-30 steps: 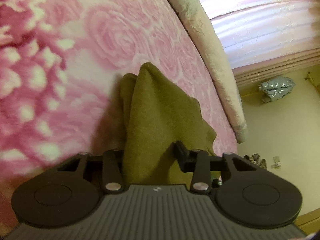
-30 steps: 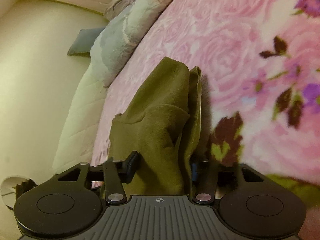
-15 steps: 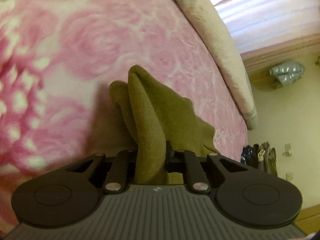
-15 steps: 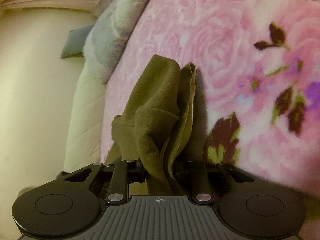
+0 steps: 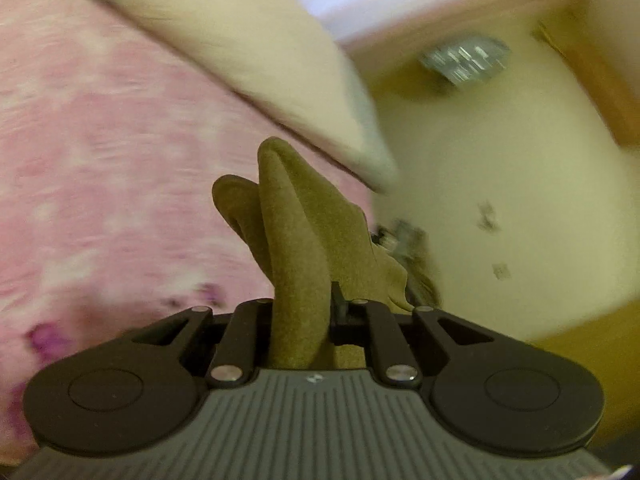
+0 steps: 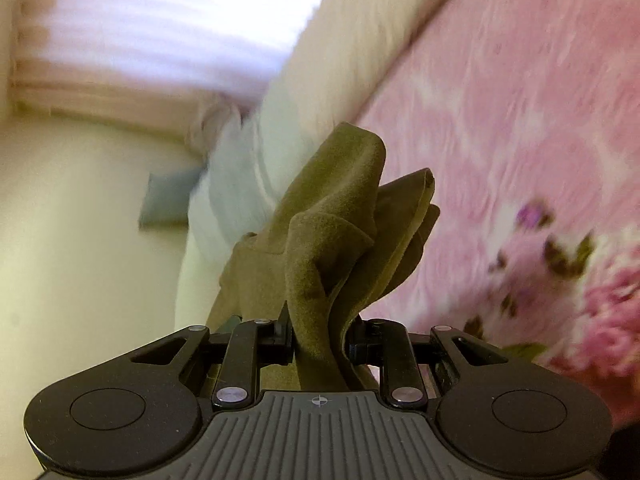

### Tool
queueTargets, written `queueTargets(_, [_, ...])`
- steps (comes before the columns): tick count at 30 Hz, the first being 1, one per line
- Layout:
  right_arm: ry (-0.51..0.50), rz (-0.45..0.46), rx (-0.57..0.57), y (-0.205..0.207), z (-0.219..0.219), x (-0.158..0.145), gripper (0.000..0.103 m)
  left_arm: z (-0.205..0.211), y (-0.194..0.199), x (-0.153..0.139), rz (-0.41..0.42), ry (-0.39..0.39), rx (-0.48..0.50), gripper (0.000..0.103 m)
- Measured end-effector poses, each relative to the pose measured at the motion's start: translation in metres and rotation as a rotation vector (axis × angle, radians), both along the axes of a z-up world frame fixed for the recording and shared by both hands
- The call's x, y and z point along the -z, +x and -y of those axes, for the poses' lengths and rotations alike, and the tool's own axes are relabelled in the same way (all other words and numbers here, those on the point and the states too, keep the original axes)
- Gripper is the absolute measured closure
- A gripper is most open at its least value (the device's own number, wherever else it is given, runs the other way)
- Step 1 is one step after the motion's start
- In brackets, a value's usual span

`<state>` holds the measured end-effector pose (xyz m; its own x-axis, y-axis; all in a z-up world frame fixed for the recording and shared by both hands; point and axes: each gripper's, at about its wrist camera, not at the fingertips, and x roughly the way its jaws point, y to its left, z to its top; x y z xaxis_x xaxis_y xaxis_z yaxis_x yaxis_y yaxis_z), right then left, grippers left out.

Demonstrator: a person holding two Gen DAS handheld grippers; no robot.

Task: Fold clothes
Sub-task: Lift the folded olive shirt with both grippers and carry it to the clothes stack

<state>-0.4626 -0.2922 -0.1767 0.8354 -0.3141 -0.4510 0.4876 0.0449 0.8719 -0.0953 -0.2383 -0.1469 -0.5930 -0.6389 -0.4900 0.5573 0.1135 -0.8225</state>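
**Both tongs pinching the olive cloth above the bed**

The left tongs (image 5: 302,312) are closed tight on a bunched fold of the olive cloth (image 5: 296,240). The right tongs (image 6: 320,336) are likewise clamped on the same cloth (image 6: 340,220), which rises in loose folds. Behind it lie the pink floral blanket (image 6: 520,100) and cream bedding (image 5: 248,52); the background is blurred.

A: Any words, labels or numbers to read in either view?
B: None. Both are blurred, and no letters or digits show on anything.
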Motion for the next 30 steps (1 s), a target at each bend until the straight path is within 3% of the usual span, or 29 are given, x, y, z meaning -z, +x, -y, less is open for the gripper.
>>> queueTargets(3, [-0.038,-0.014,0.157,-0.041,-0.014,-0.046,0.081,0.042,-0.047,-0.03,-0.016,-0.038,0.142,0.092])
queueTargets(6, [-0.07,-0.027,0.319,-0.081,-0.03,-0.072,0.081,0.081,-0.104,-0.041,-0.031,-0.067,0.29,0.092])
queueTargets(12, [-0.071,-0.052,0.571,-0.168,-0.049,-0.081,0.081,0.144,-0.214,-0.037,-0.049,-0.075,0.465,0.092])
queueTargets(15, [-0.076,-0.056,0.618,-0.21,-0.032,-0.081,0.081,0.177,-0.262,-0.035,-0.055,-0.079,0.465,0.092])
queueTargets(24, [-0.126,-0.082,0.587,-0.375,0.112,-0.109,0.081,0.311,-0.415,-0.04,-0.062,-0.117,0.429,0.092])
queueTargets(30, [-0.209,-0.121,0.58,-0.461,0.216,-0.135,0.081,0.405,-0.501,-0.057,-0.049,-0.198,0.423,0.091])
